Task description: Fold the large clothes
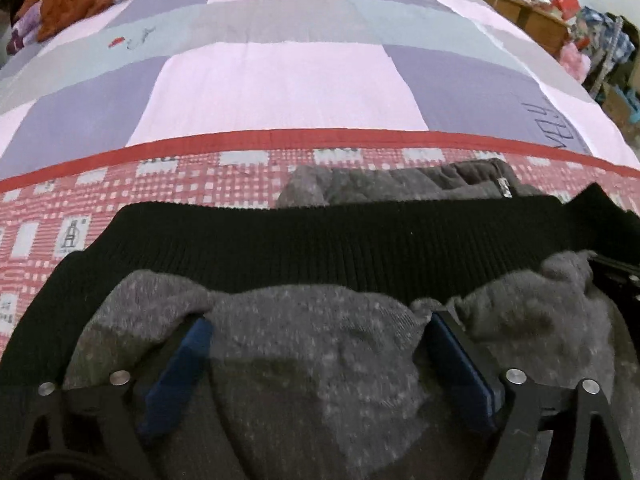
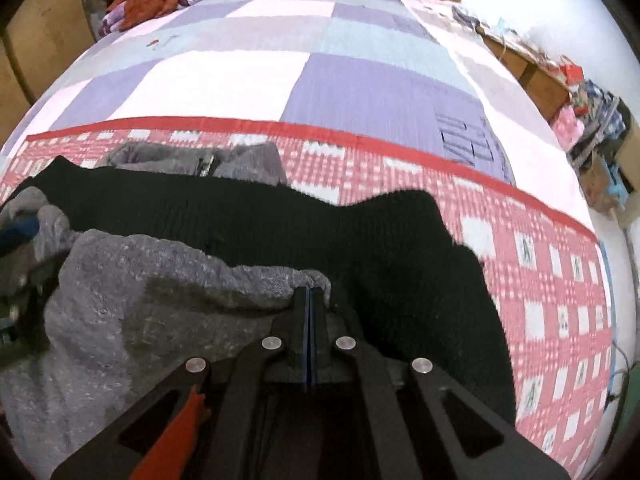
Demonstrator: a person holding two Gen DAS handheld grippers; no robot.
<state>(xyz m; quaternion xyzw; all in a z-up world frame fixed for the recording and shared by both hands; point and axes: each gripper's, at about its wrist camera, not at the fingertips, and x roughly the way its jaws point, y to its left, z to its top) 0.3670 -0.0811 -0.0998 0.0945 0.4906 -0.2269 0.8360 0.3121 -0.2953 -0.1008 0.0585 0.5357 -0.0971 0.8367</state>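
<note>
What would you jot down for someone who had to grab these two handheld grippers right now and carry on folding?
Left gripper: jaws wide, astride a bunched edge of the fuzzy grey fleece garment, not pinching it.
Right gripper: jaws shut at the same garment's far edge; whether cloth is pinched is unclear.
Layout: the grey fleece lies on a black ribbed knit garment, which lies on the red-and-white checked end of the patchwork bedspread. More grey fleece shows beyond the black knit.
Done: the grey edge has been brought over the black knit.
Left: flatten the bunched fold, then finish folding.
</note>
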